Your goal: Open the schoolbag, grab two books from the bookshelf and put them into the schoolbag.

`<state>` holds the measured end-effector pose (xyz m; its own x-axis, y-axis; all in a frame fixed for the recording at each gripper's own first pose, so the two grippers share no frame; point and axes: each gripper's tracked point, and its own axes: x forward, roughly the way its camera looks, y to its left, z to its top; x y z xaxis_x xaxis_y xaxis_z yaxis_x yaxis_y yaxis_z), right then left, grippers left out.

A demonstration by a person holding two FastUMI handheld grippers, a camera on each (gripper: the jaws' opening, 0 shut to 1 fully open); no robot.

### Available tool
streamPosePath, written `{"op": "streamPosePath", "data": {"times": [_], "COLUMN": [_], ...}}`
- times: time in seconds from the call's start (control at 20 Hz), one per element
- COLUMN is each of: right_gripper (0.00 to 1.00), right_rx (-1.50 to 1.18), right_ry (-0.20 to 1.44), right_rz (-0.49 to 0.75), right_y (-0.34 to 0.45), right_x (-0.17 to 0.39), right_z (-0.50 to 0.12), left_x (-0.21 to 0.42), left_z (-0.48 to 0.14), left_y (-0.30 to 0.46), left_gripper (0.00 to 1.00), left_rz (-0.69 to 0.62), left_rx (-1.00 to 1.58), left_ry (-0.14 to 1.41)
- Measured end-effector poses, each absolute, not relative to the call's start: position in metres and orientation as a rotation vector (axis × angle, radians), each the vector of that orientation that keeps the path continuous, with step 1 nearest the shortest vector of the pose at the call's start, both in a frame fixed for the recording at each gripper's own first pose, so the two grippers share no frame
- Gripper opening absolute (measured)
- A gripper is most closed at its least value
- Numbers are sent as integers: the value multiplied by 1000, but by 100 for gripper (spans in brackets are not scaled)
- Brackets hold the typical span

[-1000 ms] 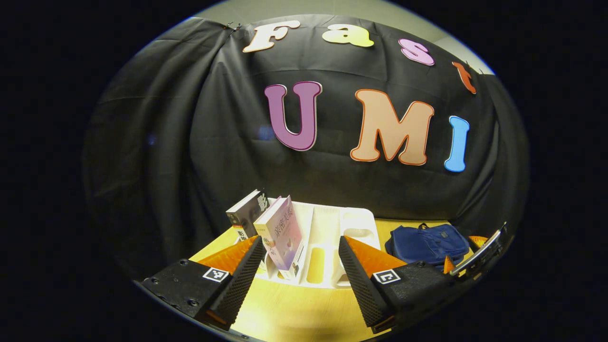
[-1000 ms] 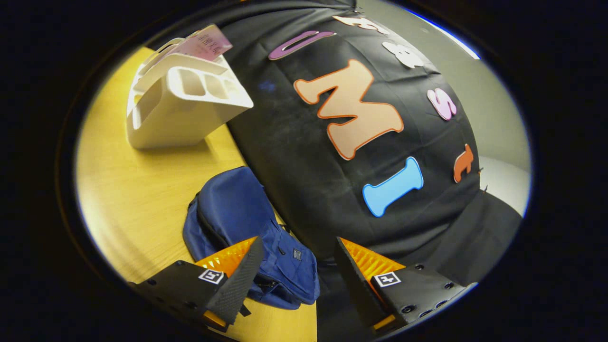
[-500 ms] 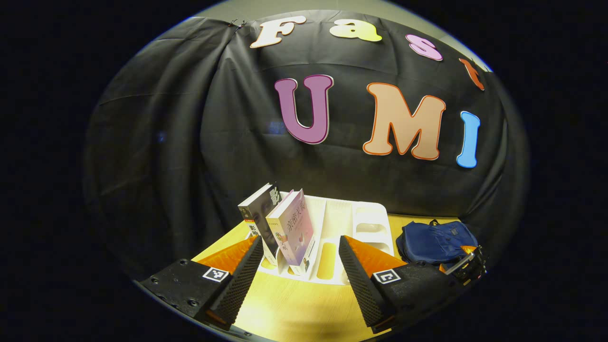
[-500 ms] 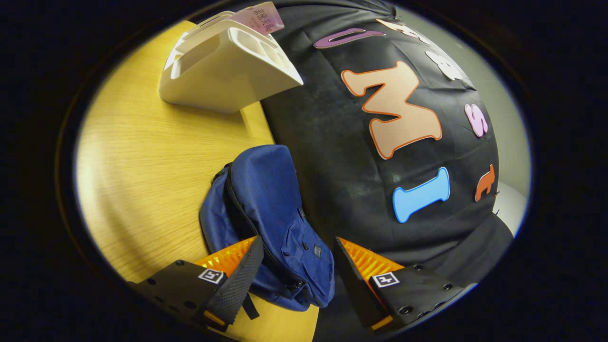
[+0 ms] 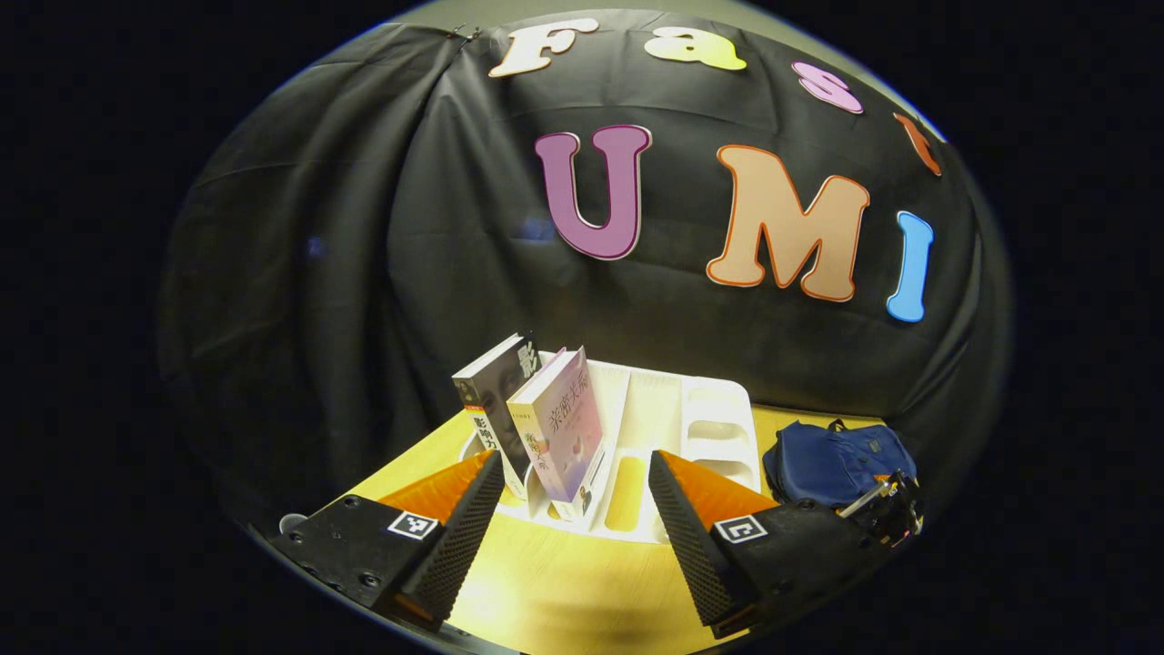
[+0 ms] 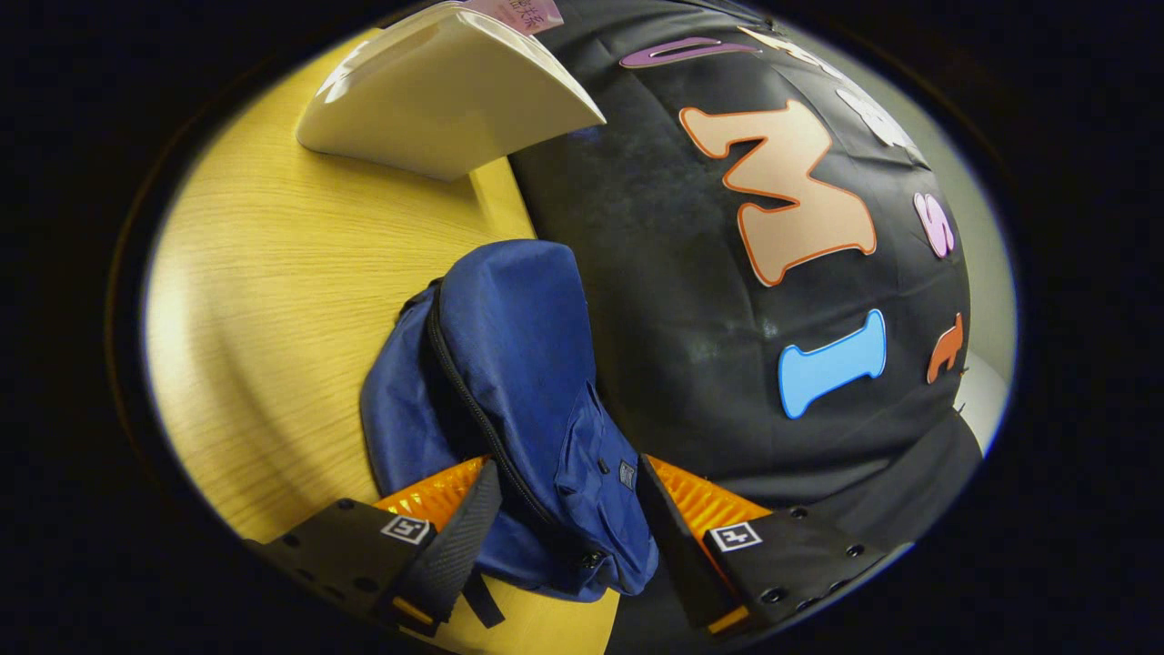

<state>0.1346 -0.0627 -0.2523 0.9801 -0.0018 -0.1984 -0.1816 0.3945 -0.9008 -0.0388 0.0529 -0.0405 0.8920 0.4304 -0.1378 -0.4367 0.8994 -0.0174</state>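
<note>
A blue schoolbag (image 6: 509, 391) lies zipped on the wooden table against the black cloth wall. My right gripper (image 6: 568, 523) is open, with the bag's near end between its fingers; touch cannot be told. In the left gripper view the schoolbag (image 5: 832, 462) sits at the right, with the right gripper (image 5: 887, 509) beside it. A white bookshelf (image 5: 655, 428) holds two upright books, a dark one (image 5: 496, 400) and a pink one (image 5: 559, 423). My left gripper (image 5: 575, 509) is open, a short way in front of the shelf.
The wooden table (image 6: 273, 273) stretches left of the bag. The white bookshelf (image 6: 446, 91) stands at its far end in the right gripper view, a pink book (image 6: 527, 11) poking above it. Black cloth wall (image 5: 364, 227) closes the back.
My right gripper has moved closer over the schoolbag, whose end now lies between the fingers. The left gripper's view has shifted a little; the shelf and books sit slightly higher.
</note>
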Motion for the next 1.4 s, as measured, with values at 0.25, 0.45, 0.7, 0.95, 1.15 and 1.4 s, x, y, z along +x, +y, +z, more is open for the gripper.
{"op": "streamPosePath", "data": {"times": [0.25, 0.45, 0.7, 0.95, 1.15, 1.4], "right_gripper": [91, 72, 5, 1, 6, 3], "right_rx": [-1133, -1133, -1140, -1139, -1072, -1029], "right_ry": [189, 211, 224, 215, 208, 195], "right_rz": [78, 94, 73, 61, 42, -4], "right_y": [-65, -53, -54, -52, -61, -72], "right_x": [152, 159, 167, 162, 164, 164], "right_z": [-247, -255, -261, -248, -229, -209], "left_x": [-36, -33, -31, -30, -23, -8], "left_z": [-44, -40, -42, -43, -41, -46], "left_y": [60, 61, 65, 73, 86, 109], "left_gripper": [94, 94, 94, 94, 94, 94], "left_rz": [472, 466, 468, 476, 478, 471], "left_rx": [-59, -79, -78, -80, -93, -150], "left_ry": [144, 132, 143, 154, 159, 166]}}
